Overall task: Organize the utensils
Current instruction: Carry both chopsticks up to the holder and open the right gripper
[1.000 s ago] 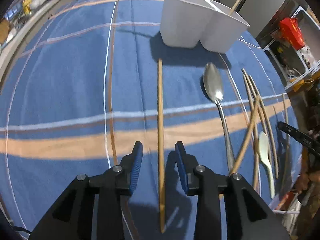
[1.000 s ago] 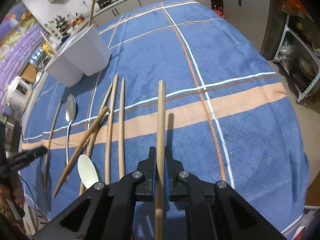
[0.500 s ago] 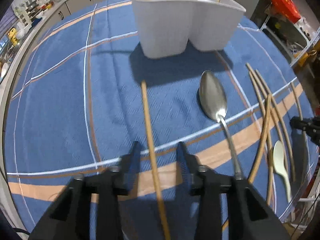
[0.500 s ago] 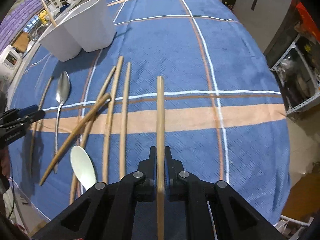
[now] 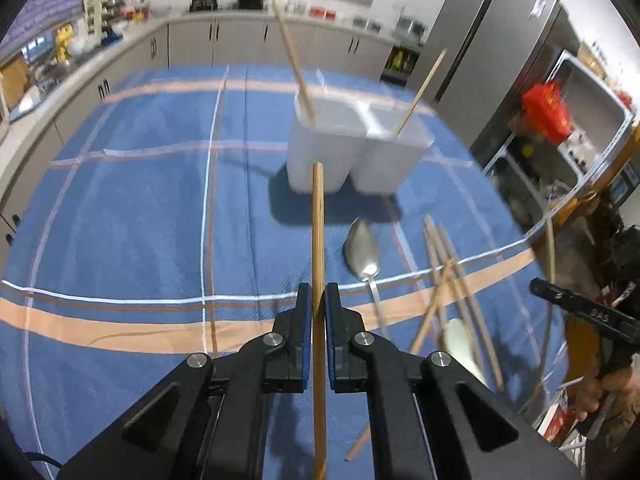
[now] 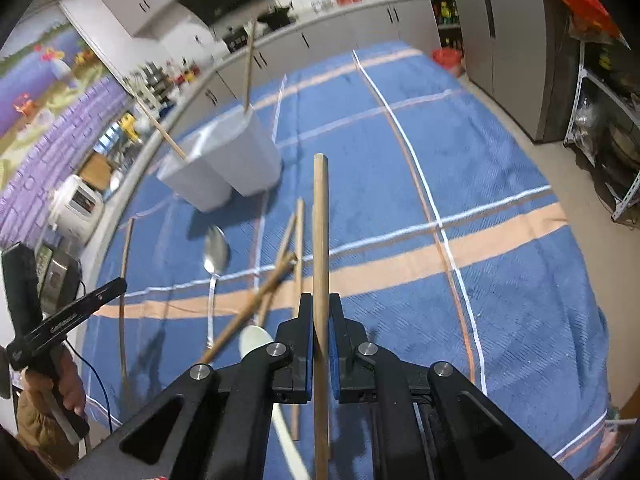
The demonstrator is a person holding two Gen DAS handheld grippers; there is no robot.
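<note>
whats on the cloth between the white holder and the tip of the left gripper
In the left wrist view, only the wooden chopstick clamped in the left gripper crosses that stretch, its tip reaching toward the white holder. Under it the blue tablecloth is bare; the metal spoon lies off right.

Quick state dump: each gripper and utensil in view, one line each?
left gripper: shut on a chopstick
right gripper: shut on another chopstick
white holder: upright, one stick per compartment
metal spoon: lying on cloth
white spoon: lying on cloth
loose chopsticks: crossed on cloth
</note>
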